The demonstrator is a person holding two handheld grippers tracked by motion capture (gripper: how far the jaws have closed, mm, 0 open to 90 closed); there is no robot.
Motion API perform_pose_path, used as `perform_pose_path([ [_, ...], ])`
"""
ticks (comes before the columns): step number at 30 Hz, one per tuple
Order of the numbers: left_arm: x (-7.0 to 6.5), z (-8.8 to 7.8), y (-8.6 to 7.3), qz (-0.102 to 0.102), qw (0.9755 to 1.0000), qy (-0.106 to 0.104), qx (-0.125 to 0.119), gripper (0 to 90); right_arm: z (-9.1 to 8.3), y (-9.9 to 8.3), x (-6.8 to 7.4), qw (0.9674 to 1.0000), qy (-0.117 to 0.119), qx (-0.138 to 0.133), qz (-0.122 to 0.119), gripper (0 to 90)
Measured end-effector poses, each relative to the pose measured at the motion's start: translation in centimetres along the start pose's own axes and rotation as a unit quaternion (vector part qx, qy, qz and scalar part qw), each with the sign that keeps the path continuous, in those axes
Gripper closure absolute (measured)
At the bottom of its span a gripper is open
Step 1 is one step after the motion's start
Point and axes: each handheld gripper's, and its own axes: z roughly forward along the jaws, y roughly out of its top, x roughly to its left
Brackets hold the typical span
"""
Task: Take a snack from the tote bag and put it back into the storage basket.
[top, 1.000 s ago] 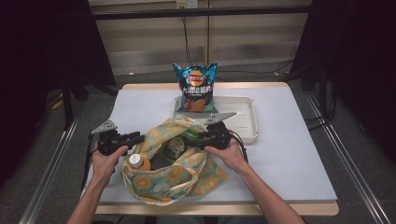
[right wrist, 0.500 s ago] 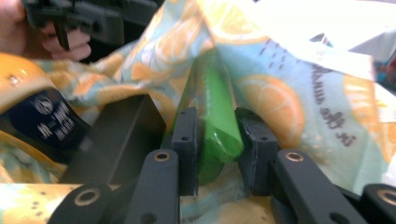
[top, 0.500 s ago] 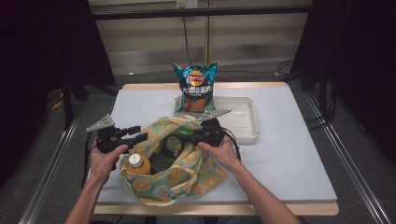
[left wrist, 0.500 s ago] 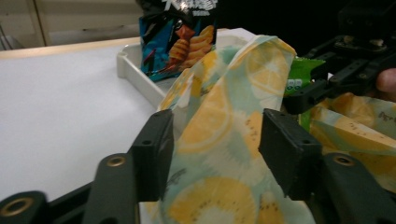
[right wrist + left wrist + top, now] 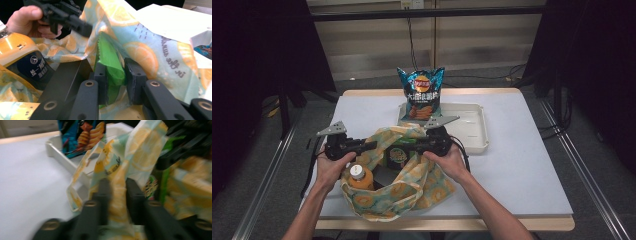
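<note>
Nearest the person, an orange juice bottle (image 5: 357, 176) stands in a lemon-print cloth bag (image 5: 404, 192) on the white surface (image 5: 522, 165). The left hand-held gripper (image 5: 371, 145) has just been closing and pinches the bag's fabric edge. The right hand-held gripper (image 5: 410, 146) clamps a green snack packet (image 5: 110, 62) at the bag's mouth. Beyond them, a blue chip bag (image 5: 422, 93) stands upright in a white tray (image 5: 479, 131).

"in the summer" in script on lemon-print bag (image 5: 160, 57), Chinese characters on bottle label (image 5: 33, 68)
</note>
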Motion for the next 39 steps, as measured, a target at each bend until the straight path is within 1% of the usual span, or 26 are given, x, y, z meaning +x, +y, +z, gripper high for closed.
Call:
perform_pose_path([
  [1,0.1,-0.2,0.2,-0.001,1.0000,-0.006,-0.003,85.8,0.0,0.0,0.0,1.0000,0.001,-0.001,0.000,73.8],
  [2,0.0,-0.3,0.3,-0.002,0.9999,-0.008,-0.006,87.1,-0.1,-0.1,0.0,1.0000,0.002,-0.002,-0.001,73.6],
  [3,0.0,-0.4,0.4,-0.002,0.9999,-0.003,-0.012,87.2,-0.1,-0.1,0.0,1.0000,0.003,-0.002,-0.002,73.3],
  [4,0.1,-0.5,0.5,-0.007,0.9997,-0.006,-0.022,87.9,-0.1,-0.1,0.0,1.0000,0.003,-0.001,-0.005,72.6],
  [6,0.3,-0.6,0.6,-0.010,0.9996,0.004,-0.026,88.5,-0.2,0.1,0.2,1.0000,0.001,0.000,-0.008,72.2],
  [7,0.4,-0.5,0.5,-0.015,0.9995,0.000,-0.029,88.6,-0.2,0.2,0.3,1.0000,0.001,0.001,-0.008,71.5],
  [8,0.4,-0.5,0.5,-0.019,0.9992,0.000,-0.034,88.7,-0.2,0.2,0.3,1.0000,0.001,-0.001,-0.008,70.9],
  [10,0.5,-0.4,0.6,-0.018,0.9992,-0.004,-0.034,88.7,-0.3,0.4,0.4,0.9999,-0.001,-0.004,-0.012,70.9],
  [11,0.6,-0.5,0.6,-0.017,0.9994,0.000,-0.029,88.7,-0.4,0.4,0.4,0.9999,-0.004,-0.007,-0.012,70.3],
  [12,0.7,-0.5,0.5,-0.018,0.9993,0.000,-0.032,88.7,-0.5,0.5,0.4,0.9998,-0.003,-0.014,-0.011,69.7],
  [14,1.2,-0.5,0.1,-0.033,0.9987,0.000,-0.040,88.7,-0.9,0.5,0.5,0.9996,-0.005,-0.023,-0.016,70.2],
  [15,1.6,-0.5,-0.1,-0.038,0.9986,0.004,-0.037,88.7,-1.0,0.5,0.5,0.9995,-0.004,-0.026,-0.018,72.7],
  [16,1.7,-0.4,-0.3,-0.042,0.9985,0.005,-0.036,88.7,-1.1,0.6,0.6,0.9994,0.000,-0.028,-0.020,79.1],
  [18,1.9,-0.5,-0.4,-0.044,0.9984,0.010,-0.034,88.7,-1.2,0.6,0.8,0.9994,-0.001,-0.022,-0.027,81.2],
  [20,2.0,-0.6,-0.4,-0.046,0.9982,0.009,-0.037,88.7,-1.1,0.5,0.9,0.9995,0.000,-0.018,-0.028,79.5],
  [21,2.0,-0.6,-0.4,-0.045,0.9983,0.008,-0.037,88.7,-1.1,0.5,0.8,0.9996,0.003,-0.016,-0.025,77.3],
  [22,1.9,-0.7,-0.4,-0.045,0.9982,0.012,-0.038,88.7,-0.9,0.5,0.8,0.9996,0.010,-0.011,-0.023,76.7],
  [23,2.0,-0.7,-0.4,-0.046,0.9981,0.013,-0.038,88.7,-0.7,0.4,0.8,0.9996,0.008,-0.006,-0.027,75.9],
  [25,2.0,-0.6,-0.4,-0.047,0.9981,0.015,-0.037,88.7,-0.3,0.4,0.9,0.9996,0.013,0.003,-0.025,73.0],
  [28,2.1,-0.5,-0.5,-0.050,0.9979,0.017,-0.036,88.7,0.1,0.4,1.0,0.9995,0.017,0.009,-0.026,69.7],
  [29,2.1,-0.4,-0.5,-0.052,0.9979,0.021,-0.034,88.7,0.2,0.4,1.1,0.9994,0.017,0.013,-0.028,70.9],
  [30,2.2,-0.4,-0.6,-0.050,0.9980,0.023,-0.029,88.7,0.4,0.4,1.3,0.9993,0.004,0.013,-0.036,71.4],
  [32,2.4,-0.3,-1.0,-0.058,0.9976,0.026,-0.027,88.7,0.5,0.3,1.6,0.9991,0.004,0.013,-0.041,71.9],
  [34,2.5,-0.3,-1.3,-0.059,0.9976,0.030,-0.021,88.7,0.4,0.3,1.9,0.9986,-0.007,0.013,-0.050,73.0],
  [36,2.7,-0.3,-1.5,-0.065,0.9972,0.031,-0.018,88.7,0.3,0.4,2.0,0.9988,-0.005,0.010,-0.048,74.6],
  [39,3.2,-0.2,-2.0,-0.073,0.9965,0.039,-0.010,88.6,-0.1,0.6,2.1,0.9987,0.000,0.006,-0.051,74.7],
])
